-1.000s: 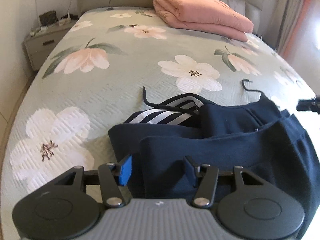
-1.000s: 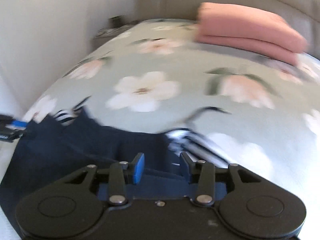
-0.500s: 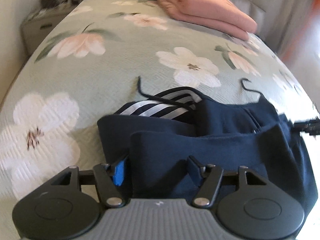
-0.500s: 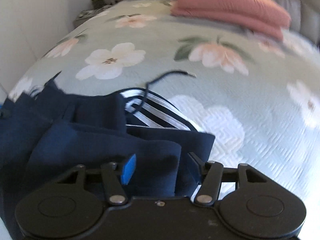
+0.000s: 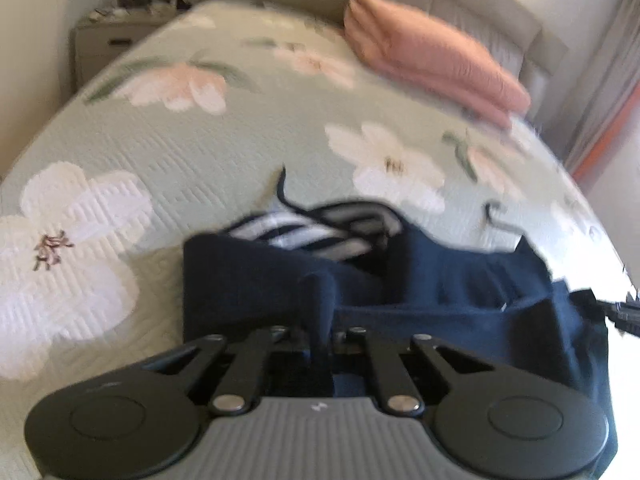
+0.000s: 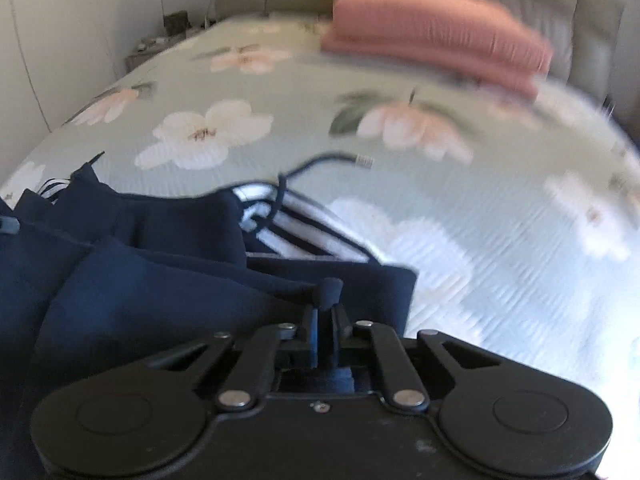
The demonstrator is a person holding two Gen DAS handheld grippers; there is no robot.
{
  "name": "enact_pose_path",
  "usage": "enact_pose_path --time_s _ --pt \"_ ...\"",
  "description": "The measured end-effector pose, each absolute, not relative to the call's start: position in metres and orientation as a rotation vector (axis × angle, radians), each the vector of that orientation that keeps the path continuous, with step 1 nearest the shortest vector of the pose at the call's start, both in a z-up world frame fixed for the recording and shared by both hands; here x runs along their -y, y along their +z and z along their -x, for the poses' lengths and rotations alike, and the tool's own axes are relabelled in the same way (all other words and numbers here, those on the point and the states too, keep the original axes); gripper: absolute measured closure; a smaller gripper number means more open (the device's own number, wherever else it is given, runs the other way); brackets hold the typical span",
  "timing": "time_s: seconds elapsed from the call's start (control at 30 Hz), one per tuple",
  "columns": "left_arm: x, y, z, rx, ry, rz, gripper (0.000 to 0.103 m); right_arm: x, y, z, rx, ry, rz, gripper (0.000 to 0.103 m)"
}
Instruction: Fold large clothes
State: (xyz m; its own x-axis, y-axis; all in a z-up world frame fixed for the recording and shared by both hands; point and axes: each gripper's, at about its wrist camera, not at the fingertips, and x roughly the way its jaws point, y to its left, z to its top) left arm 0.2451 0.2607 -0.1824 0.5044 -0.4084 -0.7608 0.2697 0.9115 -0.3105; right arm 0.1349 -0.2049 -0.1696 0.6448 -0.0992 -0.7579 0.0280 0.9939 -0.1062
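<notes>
Dark navy trousers (image 5: 440,292) with a white-striped waistband (image 5: 304,236) and black drawstrings lie folded on the flowered bed. My left gripper (image 5: 319,320) is shut on a fold of the navy cloth at its left near corner. My right gripper (image 6: 325,320) is shut on a pinch of the same trousers (image 6: 160,280) at their right near corner. The striped waistband (image 6: 296,236) and a drawstring (image 6: 320,162) show beyond it. The right gripper's tip (image 5: 624,312) shows at the right edge of the left wrist view.
A folded pink blanket (image 5: 432,60) lies at the head of the bed, also in the right wrist view (image 6: 436,44). A nightstand (image 5: 108,36) stands at the far left by the wall. A curtain hangs at the right.
Both grippers were open around the cloth edge; both have closed on the navy trousers. The views have tilted and blurred as the grippers move.
</notes>
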Motion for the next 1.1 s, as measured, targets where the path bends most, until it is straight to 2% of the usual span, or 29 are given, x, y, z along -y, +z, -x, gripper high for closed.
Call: enact_pose_path --time_s 0.2,0.37,0.5,0.63,0.67,0.83,0.9,0.97,1.1 --pt "-0.274 -0.127 -0.228 -0.792 -0.414 0.243 0.098 0.181 -0.144 -0.117 -0.708 -0.220 0.273 0.099" --pt "-0.254 -0.102 -0.254 -0.680 -0.408 0.139 0.097 0.183 -0.121 -0.144 -0.598 -0.306 0.313 0.099" --pt "-0.232 -0.133 -0.284 -0.695 -0.347 0.034 0.097 0.188 -0.146 -0.188 -0.638 -0.332 0.305 0.099" --pt "-0.221 -0.196 -0.307 -0.782 -0.282 -0.004 0.097 0.190 -0.193 -0.219 -0.736 -0.372 0.311 0.099" --pt "-0.221 -0.206 -0.310 -0.790 -0.270 -0.002 0.097 0.192 -0.202 -0.222 -0.756 -0.404 0.316 0.103" --pt "-0.230 -0.221 -0.312 -0.792 -0.262 0.018 0.092 0.225 -0.229 -0.228 -0.887 -0.448 0.238 0.103" --pt "-0.228 -0.216 -0.311 -0.790 -0.246 -0.029 0.079 0.227 -0.223 -0.219 -0.872 -0.450 0.253 0.103" --pt "-0.234 -0.204 -0.305 -0.790 -0.218 -0.039 0.079 0.224 -0.201 -0.203 -0.833 -0.465 0.245 0.103" --pt "-0.255 -0.156 -0.269 -0.787 -0.223 0.013 0.083 0.181 -0.140 -0.149 -0.753 -0.357 0.229 0.089"
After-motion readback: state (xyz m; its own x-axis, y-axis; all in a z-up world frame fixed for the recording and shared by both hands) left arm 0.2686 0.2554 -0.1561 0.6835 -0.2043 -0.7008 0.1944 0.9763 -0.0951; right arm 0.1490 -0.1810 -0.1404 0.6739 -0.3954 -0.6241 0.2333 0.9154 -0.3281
